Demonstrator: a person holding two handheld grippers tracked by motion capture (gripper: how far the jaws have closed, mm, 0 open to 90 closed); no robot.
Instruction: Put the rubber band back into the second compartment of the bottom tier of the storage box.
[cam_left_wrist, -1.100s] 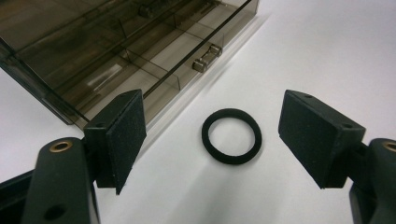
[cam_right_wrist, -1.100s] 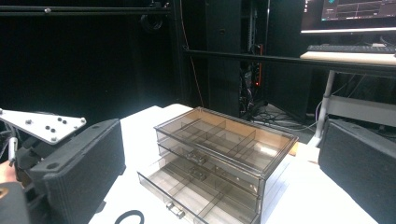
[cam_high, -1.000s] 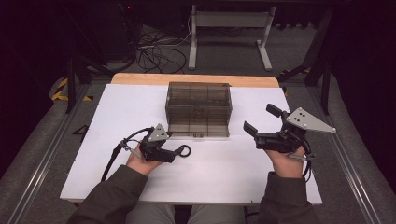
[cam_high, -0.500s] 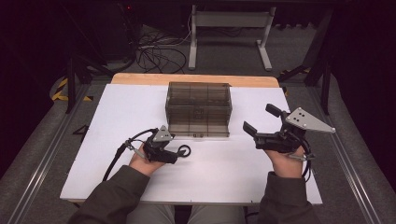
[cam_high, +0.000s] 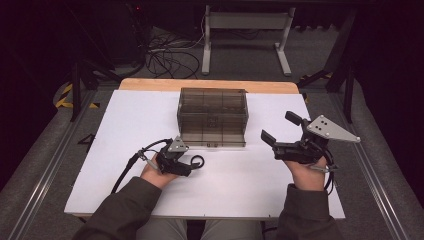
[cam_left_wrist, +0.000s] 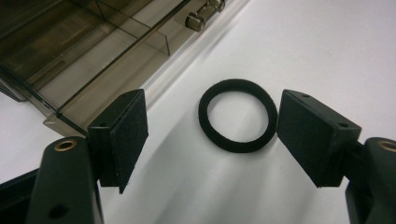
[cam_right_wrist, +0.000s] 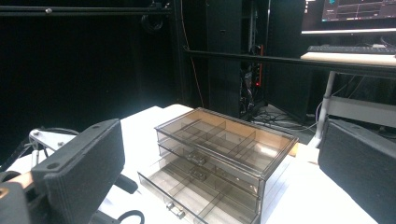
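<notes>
Jaws of left gripper (cam_left_wrist: 210, 135) (bases cropped) flank black ring (cam_left_wrist: 237, 115).

Smoky glossy plastic drawer box (cam_high: 212, 117); matt black ring (cam_left_wrist: 237, 115).

A black ring (cam_left_wrist: 237, 115) (matte, closed loop) lies flat on the white table (cam_high: 125, 125), just in front of a smoky transparent drawer box (cam_high: 212, 116) whose bottom drawer (cam_right_wrist: 187, 189) is pulled partly out, its divided compartments showing
</notes>
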